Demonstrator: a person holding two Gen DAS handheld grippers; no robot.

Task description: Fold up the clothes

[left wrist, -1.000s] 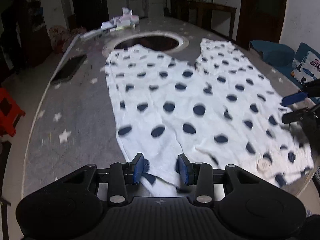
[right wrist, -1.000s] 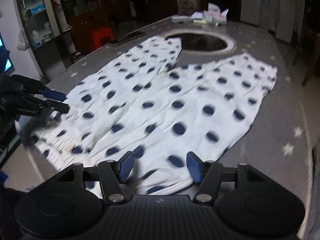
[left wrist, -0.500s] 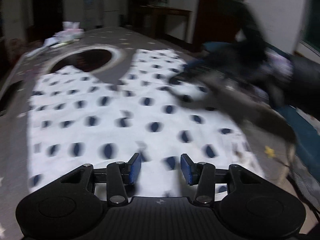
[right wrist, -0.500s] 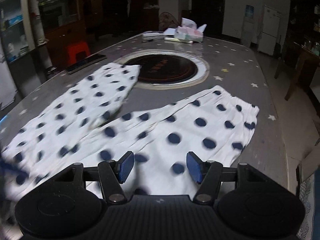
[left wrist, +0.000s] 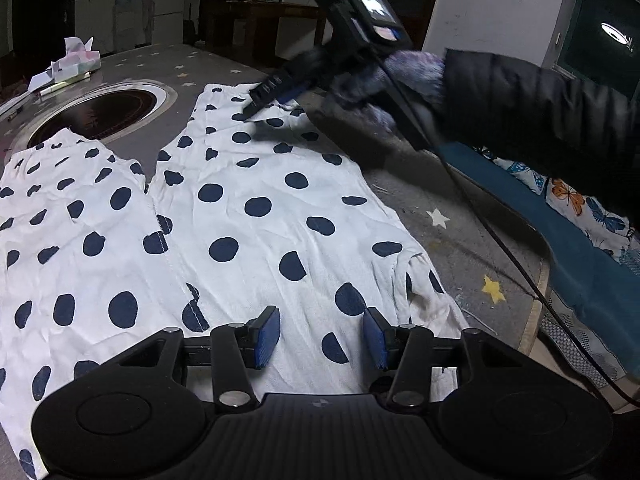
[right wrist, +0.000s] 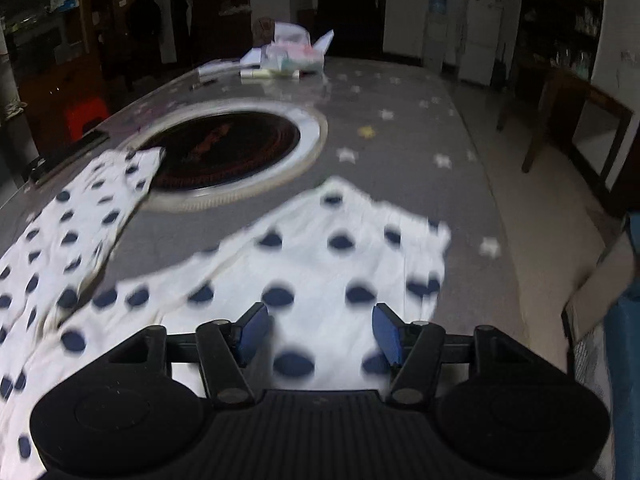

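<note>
Since a second ago the right gripper (left wrist: 256, 110) has swung out to the far leg hem of the polka-dot trousers (left wrist: 256, 208), which lie flat on the star-patterned table (left wrist: 460, 216). The left gripper (left wrist: 320, 338) hovers over the waistband, and both are released. Folding looks only to be beginning; next each must pinch an edge. Only the right view shows the hem's far corner.

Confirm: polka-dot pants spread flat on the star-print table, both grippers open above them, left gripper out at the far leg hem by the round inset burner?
One thing is off: the right gripper, not the left, is out at the far leg hem, as the left wrist view shows. The left gripper hangs open over the near waist end. The rest holds: polka-dot pants flat on the star-print table, burner beyond.
</note>
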